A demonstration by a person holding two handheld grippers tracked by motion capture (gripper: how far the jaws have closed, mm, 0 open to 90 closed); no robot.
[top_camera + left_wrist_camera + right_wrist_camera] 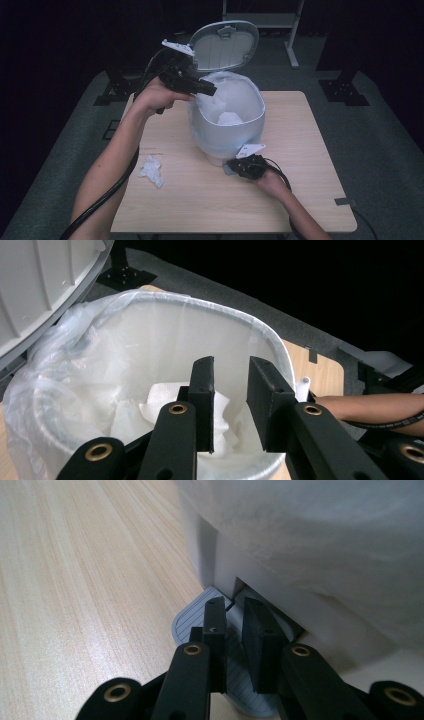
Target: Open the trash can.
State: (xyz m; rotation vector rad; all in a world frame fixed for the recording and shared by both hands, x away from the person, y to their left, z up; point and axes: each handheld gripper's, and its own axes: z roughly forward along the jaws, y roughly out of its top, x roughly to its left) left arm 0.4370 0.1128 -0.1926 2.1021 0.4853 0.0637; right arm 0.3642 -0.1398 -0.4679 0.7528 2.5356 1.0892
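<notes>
A white pedal bin (pixel 227 132) lined with a clear bag stands mid-table, its lid (pixel 225 45) raised. My left gripper (pixel 209 90) hovers over the bin's left rim (pixel 240 320), open, with nothing between its fingers. Below it, crumpled white tissue (pixel 160 400) lies at the bottom of the bag. My right gripper (pixel 234 167) sits low at the bin's front base. Its jaws rest on the grey ribbed foot pedal (pixel 189 622), a narrow gap between them and nothing held. A second crumpled tissue (pixel 151 171) lies on the table to the left.
The light wooden table (pixel 300 150) has bare room to the right and front of the bin. The person's right forearm (pixel 370 406) reaches in beyond the bin. Dark floor and metal stand legs (pixel 292 47) surround the table.
</notes>
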